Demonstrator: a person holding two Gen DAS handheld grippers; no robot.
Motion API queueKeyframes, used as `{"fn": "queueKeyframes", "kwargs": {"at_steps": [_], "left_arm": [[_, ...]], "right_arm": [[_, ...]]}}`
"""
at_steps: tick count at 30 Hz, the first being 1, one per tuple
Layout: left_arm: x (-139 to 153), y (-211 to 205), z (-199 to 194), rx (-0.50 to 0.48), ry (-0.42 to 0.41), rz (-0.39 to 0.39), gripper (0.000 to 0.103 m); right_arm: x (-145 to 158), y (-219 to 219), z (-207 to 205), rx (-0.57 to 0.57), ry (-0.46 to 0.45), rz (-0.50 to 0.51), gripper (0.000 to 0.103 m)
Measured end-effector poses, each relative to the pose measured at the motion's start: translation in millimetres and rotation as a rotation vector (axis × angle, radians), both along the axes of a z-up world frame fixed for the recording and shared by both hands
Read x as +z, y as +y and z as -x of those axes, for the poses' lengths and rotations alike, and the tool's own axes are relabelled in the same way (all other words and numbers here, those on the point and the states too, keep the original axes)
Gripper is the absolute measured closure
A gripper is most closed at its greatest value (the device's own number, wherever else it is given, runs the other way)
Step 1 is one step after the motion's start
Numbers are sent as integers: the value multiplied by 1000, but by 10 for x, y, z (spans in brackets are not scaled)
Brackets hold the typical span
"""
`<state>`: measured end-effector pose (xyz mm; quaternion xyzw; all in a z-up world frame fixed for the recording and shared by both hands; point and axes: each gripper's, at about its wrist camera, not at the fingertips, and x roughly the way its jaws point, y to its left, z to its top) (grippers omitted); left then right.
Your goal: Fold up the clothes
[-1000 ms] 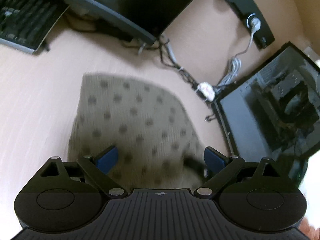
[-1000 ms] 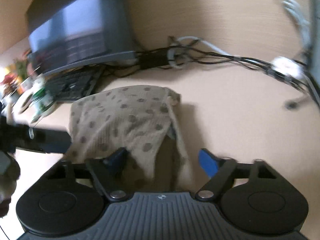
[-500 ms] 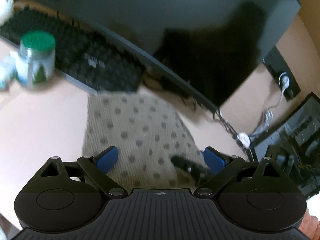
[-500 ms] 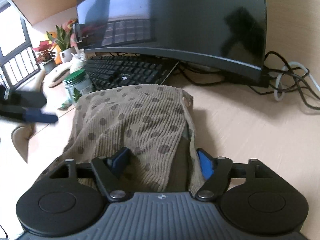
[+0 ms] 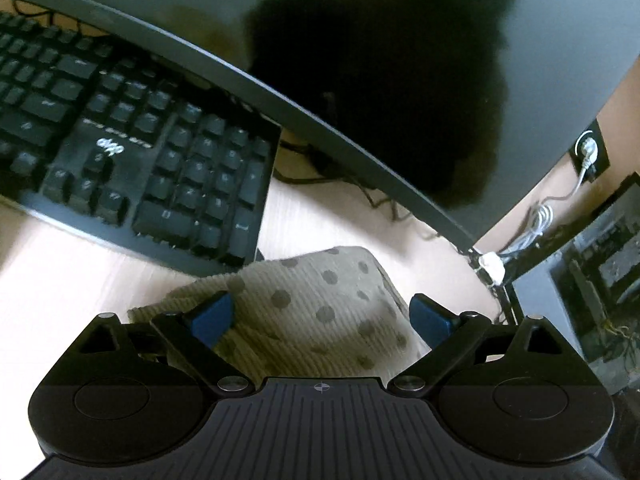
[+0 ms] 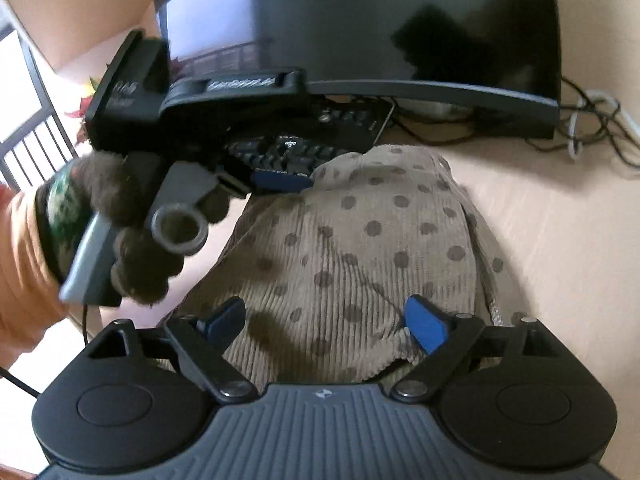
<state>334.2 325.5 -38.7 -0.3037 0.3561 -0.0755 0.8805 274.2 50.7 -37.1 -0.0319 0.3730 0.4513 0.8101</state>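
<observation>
While the tan dotted corduroy garment (image 6: 372, 248) lies bunched in a compact heap on the tabletop (image 6: 560, 240), just in front of the keyboard (image 5: 132, 152) and below the monitor (image 6: 360, 20), both tools work at it. Its far edge comes right up to the keyboard's near corner; whether it touches cannot be told.

Left hand-held gripper (image 5: 320, 316): fingers spread wide. The left blue pad (image 5: 212, 314) lies against a raised ridge of cloth; the right pad sits off the garment's edge. Nothing is pinched. From the right wrist view the same tool comes in from the left, held by a gloved hand (image 6: 132, 232), its blue tip at the far left corner of the cloth.

Right hand-held gripper (image 6: 324, 320): also wide open, straddling the near hem, with cloth between the pads but not clamped.

Judgement: a fold step is in hand, with both tools placed at opposite edges. The heap already looks doubled over, with a layer edge running down its right side. This fits either a grasp about to be made for another fold or a release just after laying one; the frames do not settle which.

Any further fold calls for closing on a single layer edge, not the bulk, and keeping the cloth off the keyboard and the cables (image 6: 592, 128).
</observation>
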Motion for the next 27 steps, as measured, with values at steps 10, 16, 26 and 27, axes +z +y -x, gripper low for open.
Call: {"fn": "queueKeyframes", "kwargs": {"at_steps": [10,16,26,27], "left_arm": [[340,-110,845,8,-38,-129,5],[355,-241,1354,98,-21,-246,4],[686,-1452,2140,414,-43,-468,0],[718,-1591,2202,430,-42,-495,0]], "right_arm": [[21,-260,69,-254,-164,216,5],[-80,-328,258,-203,-137,194,3],[490,-1005,706,-132,-256,-6,0],[527,-1124,760,-136,-254,-22,0]]}}
